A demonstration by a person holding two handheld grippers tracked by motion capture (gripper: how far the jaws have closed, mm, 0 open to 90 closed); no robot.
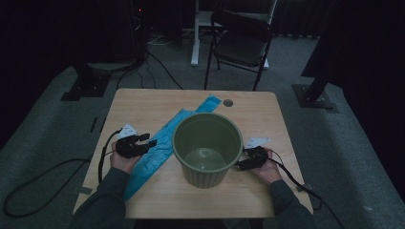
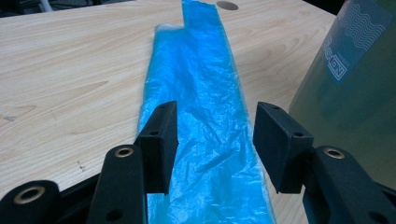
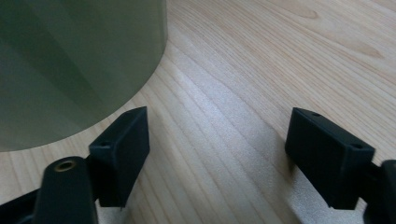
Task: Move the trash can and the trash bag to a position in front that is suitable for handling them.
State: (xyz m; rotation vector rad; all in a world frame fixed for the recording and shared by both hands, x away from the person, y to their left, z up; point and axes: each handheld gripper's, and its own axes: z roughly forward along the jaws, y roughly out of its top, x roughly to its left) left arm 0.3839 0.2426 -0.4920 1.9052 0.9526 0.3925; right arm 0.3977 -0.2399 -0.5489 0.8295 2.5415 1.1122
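An olive-green bin [image 1: 207,148] stands upright and empty in the middle of the wooden table [image 1: 258,114]. A flat blue plastic bag [image 1: 165,143] lies diagonally on the table to its left, part of it behind the bin. My left gripper [image 1: 149,143] hovers open over the bag's middle; in the left gripper view the blue bag [image 2: 205,121] runs between and beyond the jaws, with the bin wall [image 2: 350,93] at the right. My right gripper [image 1: 241,164] sits open just right of the bin's base, and the bin's side [image 3: 70,60] shows at upper left over bare wood.
A round grommet hole [image 1: 228,102] is near the table's far edge. A dark folding chair [image 1: 241,45] stands behind the table. Cables trail from both grippers off the table's sides onto the grey carpet.
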